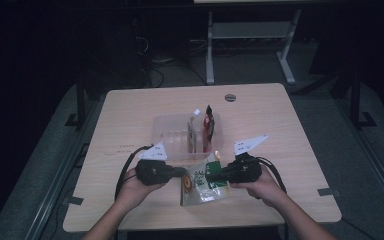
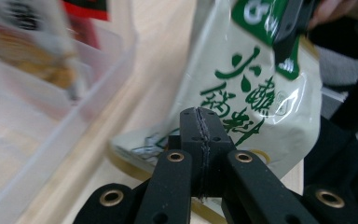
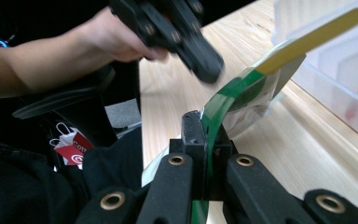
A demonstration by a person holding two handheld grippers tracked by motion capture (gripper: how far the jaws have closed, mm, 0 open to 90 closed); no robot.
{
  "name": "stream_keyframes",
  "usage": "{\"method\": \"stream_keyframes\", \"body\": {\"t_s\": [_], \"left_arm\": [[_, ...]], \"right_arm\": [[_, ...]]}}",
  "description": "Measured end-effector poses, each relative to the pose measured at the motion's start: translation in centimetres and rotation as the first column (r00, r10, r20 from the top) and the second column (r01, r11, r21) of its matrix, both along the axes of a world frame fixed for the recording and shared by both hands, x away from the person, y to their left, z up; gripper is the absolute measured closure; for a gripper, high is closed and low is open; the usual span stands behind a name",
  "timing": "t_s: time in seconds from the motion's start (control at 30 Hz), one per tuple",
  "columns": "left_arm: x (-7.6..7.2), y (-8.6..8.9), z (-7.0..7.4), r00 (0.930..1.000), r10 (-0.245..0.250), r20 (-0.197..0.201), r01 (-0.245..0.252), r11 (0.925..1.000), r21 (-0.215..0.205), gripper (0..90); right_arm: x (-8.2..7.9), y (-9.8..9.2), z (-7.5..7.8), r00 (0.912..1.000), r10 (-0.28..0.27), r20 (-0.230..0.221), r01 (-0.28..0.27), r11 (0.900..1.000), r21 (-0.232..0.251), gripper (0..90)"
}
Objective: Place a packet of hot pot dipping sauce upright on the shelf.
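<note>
At the near middle of the surface [image 1: 130, 115], a white and green seasoning pouch [image 1: 202, 185] is held between both grippers, just in front of a clear plastic bin [image 1: 172, 137]. On the left, the left gripper [image 1: 182, 172] is seen with jaws pressed together; whether the pouch's edge is pinched cannot be told. On the right, the right gripper [image 1: 209, 176] is clamped on the green top seam. The pouch is judged light, soft and slippery; its flat sealed edges are best gripped.

Snack pouch [image 1: 202, 186] on table [image 1: 130, 130] — directly before clear bin [image 1: 172, 131], packets [image 1: 206, 131] inside
</note>
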State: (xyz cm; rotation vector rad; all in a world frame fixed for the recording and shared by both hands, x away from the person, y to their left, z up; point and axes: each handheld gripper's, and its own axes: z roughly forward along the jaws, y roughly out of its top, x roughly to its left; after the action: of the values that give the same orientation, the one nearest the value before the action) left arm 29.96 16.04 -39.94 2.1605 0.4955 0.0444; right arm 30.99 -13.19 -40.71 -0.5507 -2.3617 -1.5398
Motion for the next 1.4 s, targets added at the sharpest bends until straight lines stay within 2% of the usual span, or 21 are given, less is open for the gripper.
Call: {"method": "stream_keyframes", "body": {"t_s": [0.1, 0.27, 0.43, 0.5, 0.63, 0.77, 0.93, 1.17, 1.4], "left_arm": [[-0.1, -1.3, -0.5, 0.9991, -0.041, -0.008, 0.041, 0.9986, 0.032, 89.7], [-0.6, -2.8, -1.5, 0.9956, -0.089, -0.028, 0.091, 0.9942, 0.058, 89.7], [-0.8, -3.2, -1.5, 0.9939, -0.105, -0.034, 0.106, 0.9929, 0.054, 89.6], [-0.8, -3.1, -1.5, 0.9949, -0.094, -0.036, 0.096, 0.9944, 0.046, 88.4], [-0.5, -2.5, -1.4, 0.9954, -0.087, -0.039, 0.089, 0.9949, 0.047, 80.8], [-0.5, -2.1, -1.4, 0.9955, -0.072, -0.063, 0.075, 0.9963, 0.043, 69.4], [-0.3, -1.6, -1.8, 0.9938, -0.07, -0.086, 0.076, 0.9949, 0.066, 55.4], [-0.2, -1.0, -2.3, 0.9931, -0.071, -0.093, 0.079, 0.9929, 0.089, 43.4], [-0.3, -0.5, -2.5, 0.9938, -0.051, -0.099, 0.06, 0.9939, 0.092, 37.9]], "right_arm": [[-0.2, 0.1, 0.4, 0.9999, 0.01, 0.011, -0.011, 1.0, 0.013, 90.0], [-0.5, 0.1, 1.3, 0.999, 0.025, 0.038, -0.026, 0.999, 0.043, 90.0], [-0.6, -0.3, 1.7, 0.9988, 0.021, 0.045, -0.023, 0.998, 0.054, 90.0], [-0.6, -0.4, 1.9, 0.9984, 0.014, 0.055, -0.017, 0.998, 0.056, 90.0], [-0.5, -1.0, 2.2, 0.9977, 0.001, 0.068, -0.005, 0.998, 0.064, 90.0], [-0.4, -1.7, 2.9, 0.9963, -0.003, 0.086, -0.002, 0.998, 0.061, 90.0], [-0.2, -2.2, 3.7, 0.9919, -0.005, 0.127, 0.0, 0.999, 0.043, 90.0], [0.5, -3.1, 5.1, 0.9892, -0.005, 0.147, 0.0, 1.0, 0.03, 90.0], [1.8, -3.8, 6.3, 0.9868, -0.015, 0.161, 0.013, 1.0, 0.016, 90.0]]}}
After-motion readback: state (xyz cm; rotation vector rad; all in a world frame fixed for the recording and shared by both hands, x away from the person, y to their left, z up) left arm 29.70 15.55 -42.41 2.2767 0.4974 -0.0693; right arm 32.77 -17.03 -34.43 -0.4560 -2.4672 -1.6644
